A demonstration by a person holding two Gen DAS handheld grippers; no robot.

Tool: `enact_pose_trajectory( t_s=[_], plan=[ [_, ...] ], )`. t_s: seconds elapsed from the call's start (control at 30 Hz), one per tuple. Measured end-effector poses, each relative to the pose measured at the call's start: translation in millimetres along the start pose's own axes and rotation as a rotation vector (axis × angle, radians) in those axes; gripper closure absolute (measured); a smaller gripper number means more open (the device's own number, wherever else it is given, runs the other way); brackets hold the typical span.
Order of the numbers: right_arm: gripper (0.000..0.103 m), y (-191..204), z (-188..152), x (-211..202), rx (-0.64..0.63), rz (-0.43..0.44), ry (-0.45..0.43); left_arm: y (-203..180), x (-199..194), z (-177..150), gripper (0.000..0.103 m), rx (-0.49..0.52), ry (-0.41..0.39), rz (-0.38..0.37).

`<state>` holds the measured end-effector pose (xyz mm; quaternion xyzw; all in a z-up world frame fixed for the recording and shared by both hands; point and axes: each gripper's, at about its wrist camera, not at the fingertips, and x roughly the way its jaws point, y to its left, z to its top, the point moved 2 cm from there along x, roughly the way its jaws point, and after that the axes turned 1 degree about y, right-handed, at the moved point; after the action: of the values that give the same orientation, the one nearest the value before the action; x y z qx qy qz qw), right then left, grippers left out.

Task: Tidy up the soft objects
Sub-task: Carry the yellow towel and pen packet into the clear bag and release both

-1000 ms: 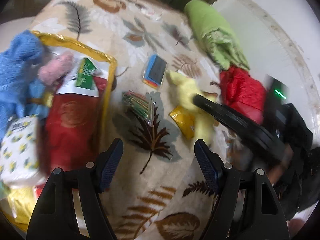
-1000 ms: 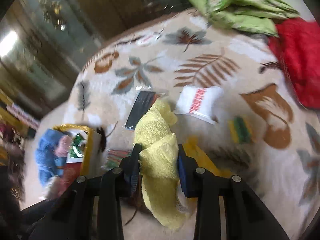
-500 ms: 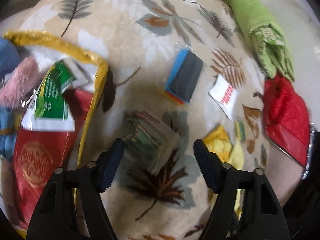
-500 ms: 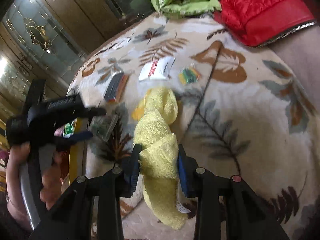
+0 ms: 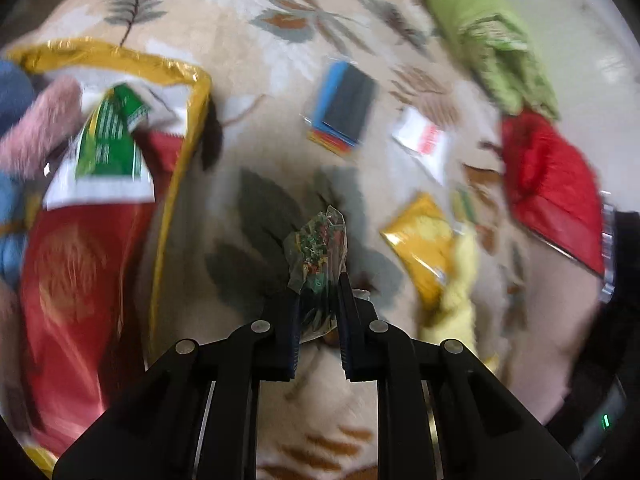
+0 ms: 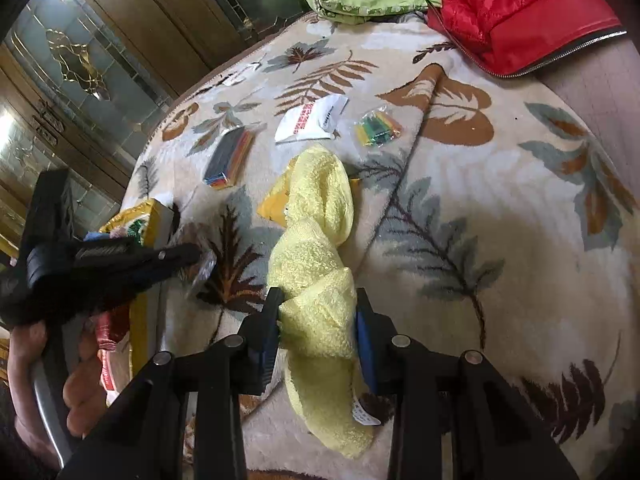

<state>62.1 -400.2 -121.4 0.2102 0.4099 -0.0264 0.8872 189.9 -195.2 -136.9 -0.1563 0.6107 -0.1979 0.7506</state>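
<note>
Since a second ago, the left gripper (image 5: 319,280) has dropped onto the clear packet of coloured bits (image 5: 318,248) beside the gold-rimmed bag (image 5: 176,184), its jaws closing on it. Rightward, the right gripper (image 6: 316,320) stays clamped on the yellow towel (image 6: 316,240), mid-blanket (image 6: 460,208).

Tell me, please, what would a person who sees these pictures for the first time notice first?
The right gripper clamps a rolled yellow towel in the foreground, its far end lying on the leaf-patterned blanket. The left gripper is closing on a small clear packet of colourful bits. To its left sits a gold-rimmed bag, stuffed with soft items.
</note>
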Motion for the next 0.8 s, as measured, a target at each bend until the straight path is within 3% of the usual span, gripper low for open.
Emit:
enact_pose_trajectory(
  t_s=[0.23,0.4,0.63,0.8],
  plan=[
    [0.07,16.6,-7.1,-17.1,-0.042,0.047,-0.03,1.0,-50.6,-52.4,0.088,0.055,-0.034,-0.114],
    [0.07,38.5,-4.4,-32.3,-0.04,0.117,-0.047,7.6,-96.5,-76.1,0.088,0.081,-0.108,-0.133],
    [0.07,95.0,-5.4,-56.2,-0.086,0.227,-0.092,40.7,-160.7,-70.5,0.088,0.047,-0.207,-0.155],
    [0.07,142.8,-3.0,-48.8,-0.135,0.26,-0.077,74.1,-187.2,-48.4,0.088,0.027,-0.245,-0.099]
  ],
)
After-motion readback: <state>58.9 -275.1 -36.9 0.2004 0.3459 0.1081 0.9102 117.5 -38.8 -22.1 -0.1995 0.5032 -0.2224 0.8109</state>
